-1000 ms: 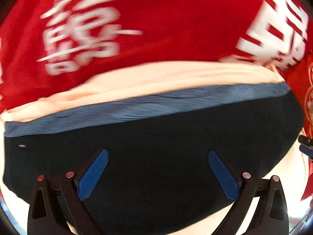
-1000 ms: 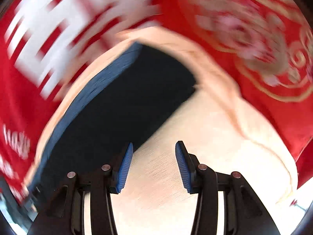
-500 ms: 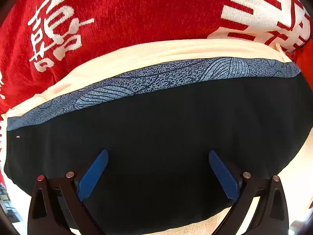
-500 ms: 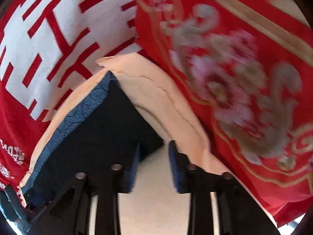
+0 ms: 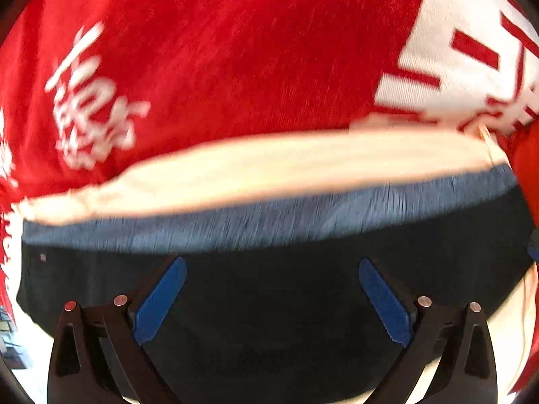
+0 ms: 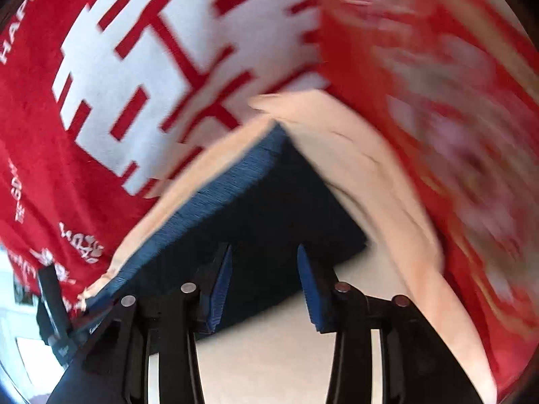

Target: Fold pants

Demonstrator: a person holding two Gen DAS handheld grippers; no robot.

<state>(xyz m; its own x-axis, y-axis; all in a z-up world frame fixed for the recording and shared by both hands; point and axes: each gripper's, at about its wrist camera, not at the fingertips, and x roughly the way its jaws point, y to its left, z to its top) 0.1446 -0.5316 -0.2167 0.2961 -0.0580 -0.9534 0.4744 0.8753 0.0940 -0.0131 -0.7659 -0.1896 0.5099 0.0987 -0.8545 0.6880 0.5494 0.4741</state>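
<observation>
The pants (image 5: pixel 269 303) are a folded dark navy piece with a blue patterned waistband (image 5: pixel 286 219), lying on a cream cloth (image 5: pixel 269 168). My left gripper (image 5: pixel 273 289) is open wide, its blue pads (image 5: pixel 158 303) low over the dark fabric. In the right wrist view the pants (image 6: pixel 269 202) show a corner with the blue band (image 6: pixel 215 195). My right gripper (image 6: pixel 264 286) is open and empty, fingers over the pants' near edge. The left gripper's black finger (image 6: pixel 50 296) shows at the far left edge.
A red blanket with white characters (image 5: pixel 219 50) lies under and beyond the cream cloth (image 6: pixel 370 168). A red patterned fabric (image 6: pixel 454 118) lies to the right. A pale surface (image 6: pixel 269 353) shows below the pants' near edge.
My right gripper has opened wider and drawn back a little from the pants' corner. The left view has shifted slightly toward the waistband; its jaws stay wide open.
</observation>
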